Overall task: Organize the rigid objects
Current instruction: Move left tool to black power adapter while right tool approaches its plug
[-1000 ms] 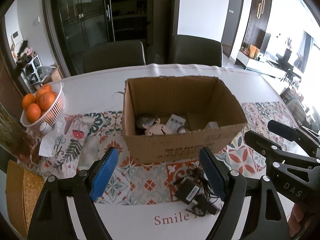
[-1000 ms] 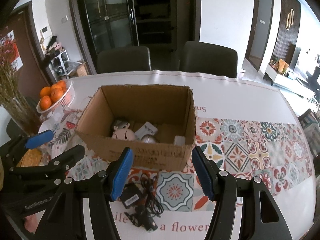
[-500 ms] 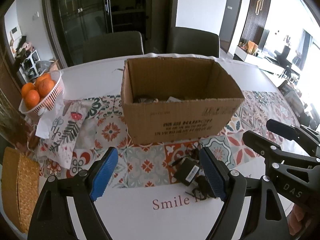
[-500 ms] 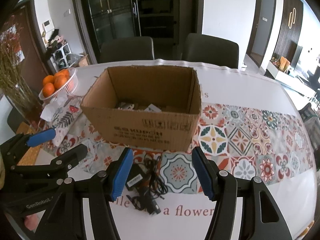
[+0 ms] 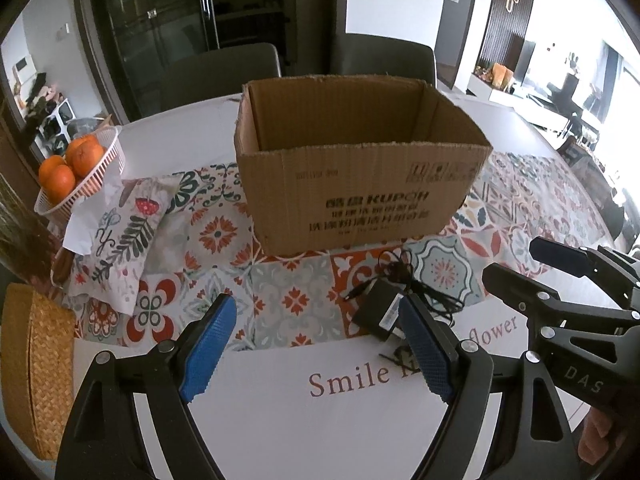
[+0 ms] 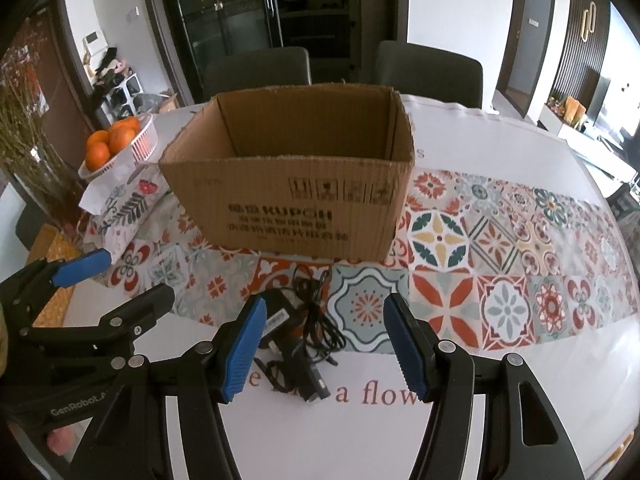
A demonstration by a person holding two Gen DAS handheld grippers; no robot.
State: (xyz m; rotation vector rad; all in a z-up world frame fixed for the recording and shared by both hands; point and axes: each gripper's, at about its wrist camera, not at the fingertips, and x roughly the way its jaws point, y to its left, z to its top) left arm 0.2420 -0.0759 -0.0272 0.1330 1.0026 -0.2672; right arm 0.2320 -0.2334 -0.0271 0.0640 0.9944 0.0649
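Note:
An open cardboard box (image 5: pixel 360 192) (image 6: pixel 296 200) stands on the patterned table runner; its contents are hidden behind the near wall. In front of it lies a black power adapter (image 5: pixel 378 314) (image 6: pixel 276 320) with a tangled black cable (image 5: pixel 424 288) (image 6: pixel 320 320) and a second black plug (image 6: pixel 308 384). My left gripper (image 5: pixel 316 348) is open, nothing between its blue pads, its right finger just in front of the adapter. My right gripper (image 6: pixel 326 350) is open too, low above the table, with the cable and plug seen between its fingers.
A white basket of oranges (image 5: pixel 76 168) (image 6: pixel 116 144) sits at the left beside a floral cloth pouch (image 5: pixel 120 232) (image 6: pixel 124 204). A woven mat (image 5: pixel 32 368) lies at the near left. Two dark chairs (image 6: pixel 428 72) stand behind the table. A vase of dry twigs (image 6: pixel 24 152) stands far left.
Both grippers have come down and back toward the near table edge. The box now shows side-on, so its contents have dropped out of sight. The adapter sits nearer the fingertips.

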